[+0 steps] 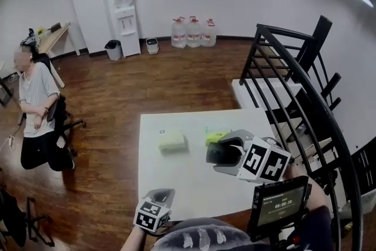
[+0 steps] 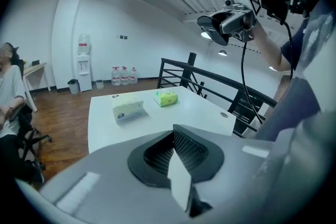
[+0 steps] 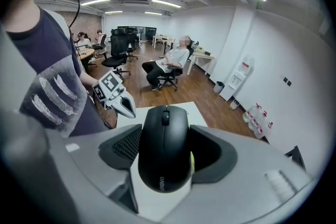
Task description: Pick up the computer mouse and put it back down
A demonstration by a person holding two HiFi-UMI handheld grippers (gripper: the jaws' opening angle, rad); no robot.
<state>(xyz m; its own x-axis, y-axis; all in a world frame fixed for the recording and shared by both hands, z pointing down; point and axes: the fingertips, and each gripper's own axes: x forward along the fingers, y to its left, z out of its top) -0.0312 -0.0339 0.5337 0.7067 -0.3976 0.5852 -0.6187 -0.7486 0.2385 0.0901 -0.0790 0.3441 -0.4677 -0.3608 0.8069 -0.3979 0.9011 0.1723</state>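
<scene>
My right gripper (image 1: 221, 151) is shut on the black computer mouse (image 1: 217, 153) and holds it in the air above the right part of the white table (image 1: 188, 185). In the right gripper view the mouse (image 3: 164, 147) fills the space between the jaws, wheel end pointing away from the camera. The left gripper view shows that gripper with the mouse (image 2: 216, 23) raised high at the upper right. My left gripper (image 1: 165, 192) hovers at the table's near edge with its jaws together and nothing in them; the right gripper view catches the left gripper (image 3: 124, 105) too.
A white tissue pack (image 1: 171, 141) and a green pack (image 1: 214, 137) lie on the table's far half. A black stair railing (image 1: 294, 85) runs along the right. A person sits on an office chair (image 1: 36, 111) at the left. A water dispenser (image 1: 124, 23) and bottles (image 1: 192, 32) stand by the far wall.
</scene>
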